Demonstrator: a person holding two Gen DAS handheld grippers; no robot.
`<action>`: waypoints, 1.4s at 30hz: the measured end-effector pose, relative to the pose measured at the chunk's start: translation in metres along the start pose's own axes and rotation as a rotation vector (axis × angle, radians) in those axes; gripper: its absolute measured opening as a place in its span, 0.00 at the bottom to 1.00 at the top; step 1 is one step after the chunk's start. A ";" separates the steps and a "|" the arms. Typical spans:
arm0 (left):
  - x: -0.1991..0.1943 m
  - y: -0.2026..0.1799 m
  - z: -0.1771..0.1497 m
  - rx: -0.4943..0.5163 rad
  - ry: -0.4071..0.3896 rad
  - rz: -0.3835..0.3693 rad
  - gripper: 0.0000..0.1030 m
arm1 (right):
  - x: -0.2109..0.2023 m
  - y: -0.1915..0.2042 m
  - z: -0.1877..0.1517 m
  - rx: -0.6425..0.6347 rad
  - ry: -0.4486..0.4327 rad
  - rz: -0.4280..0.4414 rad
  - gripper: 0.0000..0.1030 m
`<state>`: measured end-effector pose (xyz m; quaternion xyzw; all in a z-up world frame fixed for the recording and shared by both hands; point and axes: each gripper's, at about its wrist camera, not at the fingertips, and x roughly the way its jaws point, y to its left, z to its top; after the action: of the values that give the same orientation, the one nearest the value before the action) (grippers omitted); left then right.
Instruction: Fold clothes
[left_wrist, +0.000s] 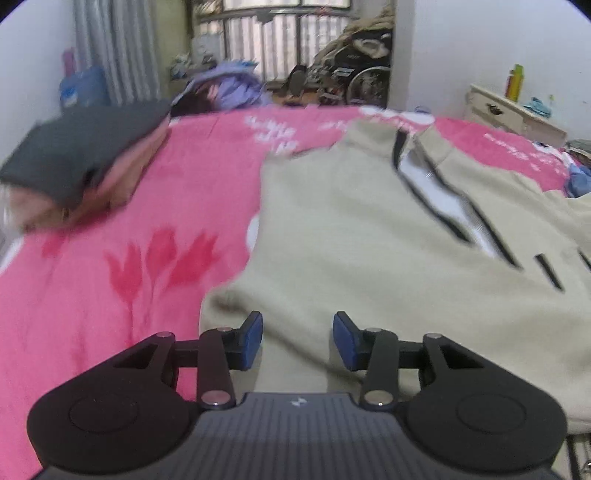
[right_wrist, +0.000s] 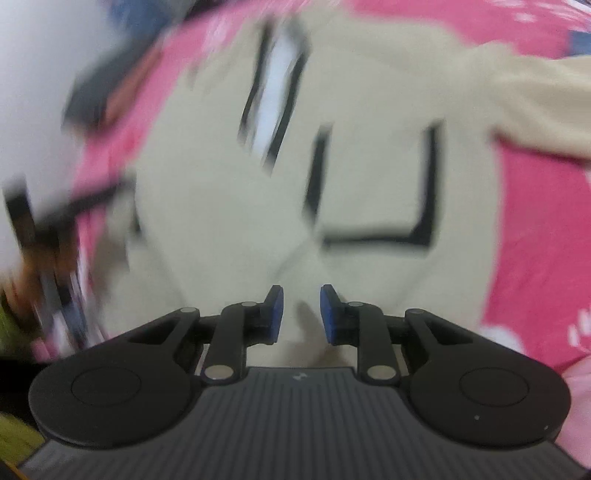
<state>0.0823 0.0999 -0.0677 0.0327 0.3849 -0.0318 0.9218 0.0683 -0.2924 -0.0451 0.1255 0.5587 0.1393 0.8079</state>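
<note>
Hovering both grippers, left (left_wrist: 297, 339) and right (right_wrist: 301, 314), fingers spread and empty, over the jacket (left_wrist: 369, 229); its collar lies at twelve o'clock, presumably for folding.

Home bedroom: pink bedspread (left_wrist: 110, 221), bedside cabinet (left_wrist: 513, 114).

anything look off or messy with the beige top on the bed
Nothing damaged or spilled. The beige top lies spread on the pink bedcover, not yet folded, with one sleeve stretched out sideways. Both grippers, left and right, are open above it. The right wrist view is blurred.
</note>
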 end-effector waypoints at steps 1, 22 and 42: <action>-0.004 -0.004 0.007 0.021 -0.015 -0.009 0.42 | -0.012 -0.017 0.009 0.060 -0.050 -0.010 0.22; 0.078 -0.358 0.117 0.474 -0.119 -0.508 0.42 | -0.103 -0.337 0.037 1.051 -0.711 -0.193 0.29; 0.138 -0.419 0.078 0.461 -0.018 -0.528 0.41 | -0.117 -0.360 0.044 0.935 -0.772 -0.265 0.19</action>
<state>0.1999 -0.3287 -0.1262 0.1389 0.3548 -0.3553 0.8536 0.1009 -0.6720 -0.0576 0.4370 0.2390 -0.2772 0.8216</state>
